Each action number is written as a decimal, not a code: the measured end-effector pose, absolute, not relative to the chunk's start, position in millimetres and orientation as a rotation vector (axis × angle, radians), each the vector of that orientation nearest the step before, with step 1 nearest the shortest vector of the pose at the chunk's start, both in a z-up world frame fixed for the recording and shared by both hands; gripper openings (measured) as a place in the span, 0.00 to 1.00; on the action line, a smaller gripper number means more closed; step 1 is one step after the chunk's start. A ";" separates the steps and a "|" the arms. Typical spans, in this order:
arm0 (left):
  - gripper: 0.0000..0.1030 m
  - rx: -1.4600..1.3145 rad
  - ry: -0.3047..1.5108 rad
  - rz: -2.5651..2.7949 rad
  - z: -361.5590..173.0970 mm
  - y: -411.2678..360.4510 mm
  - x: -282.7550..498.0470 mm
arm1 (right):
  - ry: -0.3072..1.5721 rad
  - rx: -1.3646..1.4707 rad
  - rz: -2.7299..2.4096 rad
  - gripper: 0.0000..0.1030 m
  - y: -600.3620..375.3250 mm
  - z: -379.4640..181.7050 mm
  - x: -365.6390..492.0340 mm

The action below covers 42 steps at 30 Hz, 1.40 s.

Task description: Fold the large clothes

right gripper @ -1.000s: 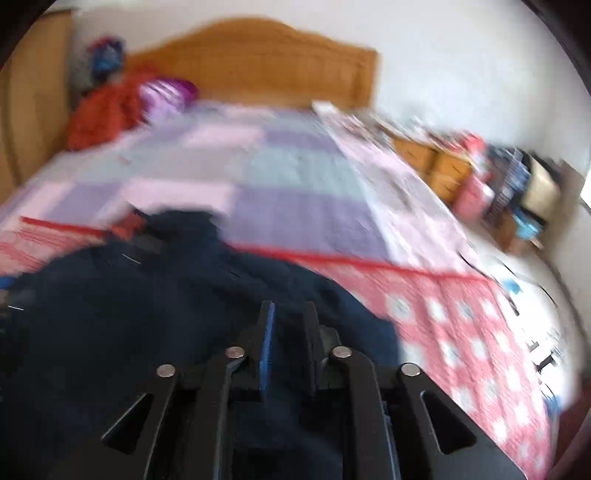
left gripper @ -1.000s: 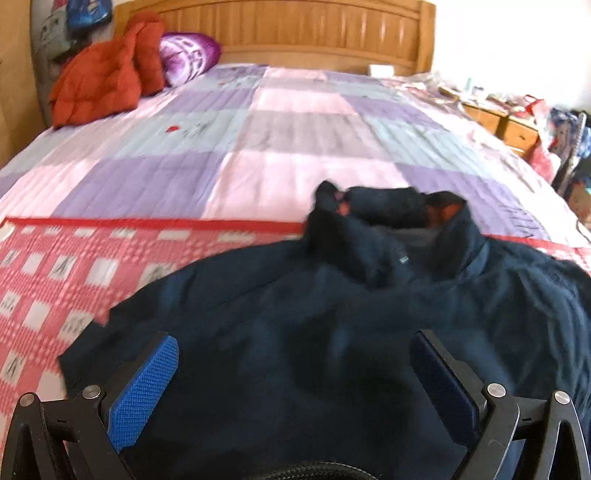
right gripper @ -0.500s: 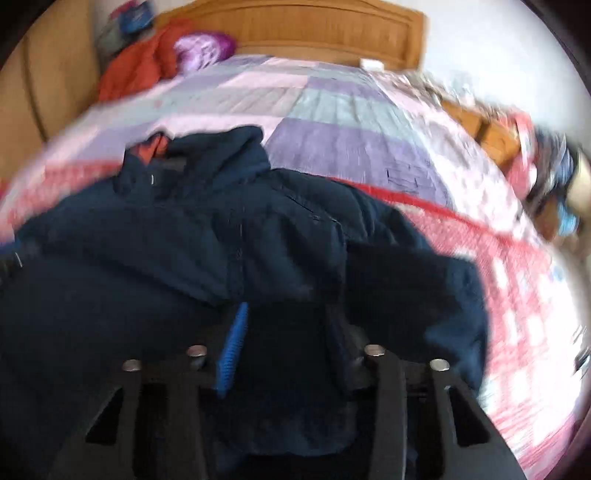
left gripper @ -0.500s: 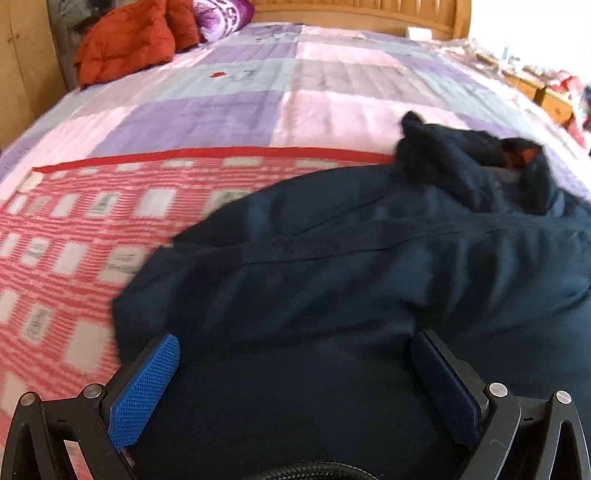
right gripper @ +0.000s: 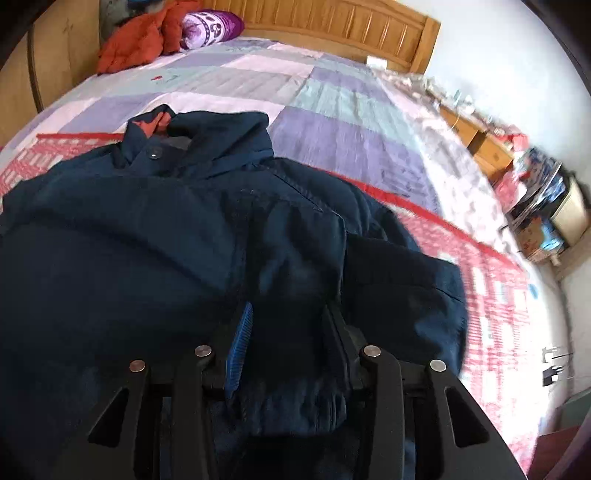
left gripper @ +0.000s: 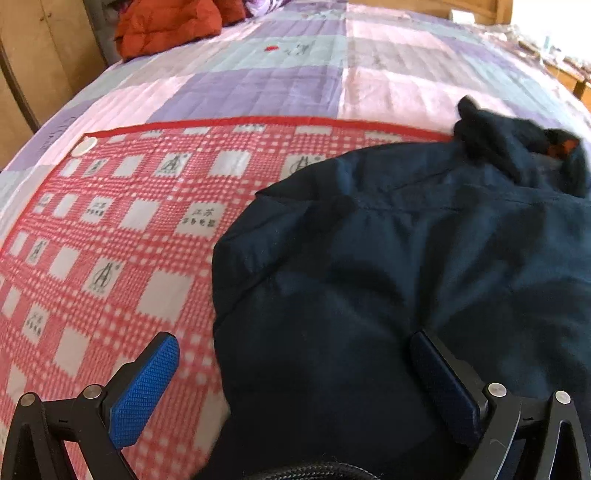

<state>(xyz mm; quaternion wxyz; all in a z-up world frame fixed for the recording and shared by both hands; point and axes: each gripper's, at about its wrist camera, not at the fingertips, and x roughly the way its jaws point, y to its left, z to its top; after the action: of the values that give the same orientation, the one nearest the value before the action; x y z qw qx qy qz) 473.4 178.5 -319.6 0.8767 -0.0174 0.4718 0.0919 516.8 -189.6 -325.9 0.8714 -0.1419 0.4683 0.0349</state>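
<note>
Left tool (left gripper: 291,373) shifted leftward; jacket (left gripper: 406,277) edge between open jaws.

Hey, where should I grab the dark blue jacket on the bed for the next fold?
Probably the dark blue jacket by its left edge, where the folded-in side forms a thick rim lying on the red checked blanket. Come in from the blanket side, low: the left tool is open and straddles that edge.

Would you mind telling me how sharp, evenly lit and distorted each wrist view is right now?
Left wrist view: mostly sharp, the red checked blanket bulging from the fisheye; the navy jacket reads dark with little detail. Right wrist view: black vignette at the corners, smeared blur along the right edge, a bright washed-out wall, and the wooden headboard bowed.
</note>
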 end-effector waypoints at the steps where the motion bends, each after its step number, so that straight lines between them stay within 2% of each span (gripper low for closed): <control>1: 1.00 -0.047 0.958 0.158 -312.6 172.3 461.3 | 0.948 -0.287 0.076 0.42 -185.3 -317.7 504.1; 5: 1.00 -0.054 0.925 0.012 -305.8 131.3 409.8 | 0.924 -0.191 0.191 0.44 -150.9 -304.5 434.0; 6: 1.00 -0.044 0.948 -0.018 -311.9 119.7 397.7 | 0.939 -0.178 0.221 0.50 -142.8 -309.1 419.7; 7: 1.00 -0.030 0.966 -0.033 -317.3 112.2 390.4 | 0.976 -0.187 0.252 0.55 -131.7 -319.7 402.0; 10: 1.00 0.072 1.055 -0.059 -353.1 93.6 361.5 | 1.106 -0.272 0.260 0.55 -120.1 -361.6 365.1; 11: 1.00 0.046 1.053 -0.065 -360.5 102.4 351.4 | 1.095 -0.248 0.261 0.55 -132.5 -367.3 351.3; 18: 1.00 0.001 1.080 0.107 -363.5 180.9 324.8 | 1.065 -0.153 -0.018 0.55 -255.6 -354.8 312.7; 22: 1.00 0.026 1.106 0.157 -359.9 192.2 299.9 | 1.096 -0.124 -0.162 0.56 -298.8 -347.4 282.4; 30: 1.00 -0.022 1.108 0.201 -354.7 185.2 217.7 | 1.105 -0.115 -0.143 0.56 -316.0 -337.2 183.1; 33: 1.00 -0.061 1.131 0.206 -351.8 204.4 193.4 | 1.177 -0.025 -0.190 0.65 -354.3 -344.8 143.8; 35: 1.00 -0.047 1.145 0.211 -346.4 205.4 180.6 | 1.190 -0.015 -0.224 0.65 -367.7 -339.3 122.7; 42: 1.00 0.002 1.127 0.070 -312.9 141.3 129.2 | 1.062 -0.091 -0.047 0.66 -317.9 -296.8 89.4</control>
<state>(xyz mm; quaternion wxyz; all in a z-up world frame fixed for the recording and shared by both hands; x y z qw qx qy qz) 129.2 141.3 -312.9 0.8448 0.0011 0.5341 0.0334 89.4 -317.9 -296.8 0.8611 -0.0433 0.5061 -0.0222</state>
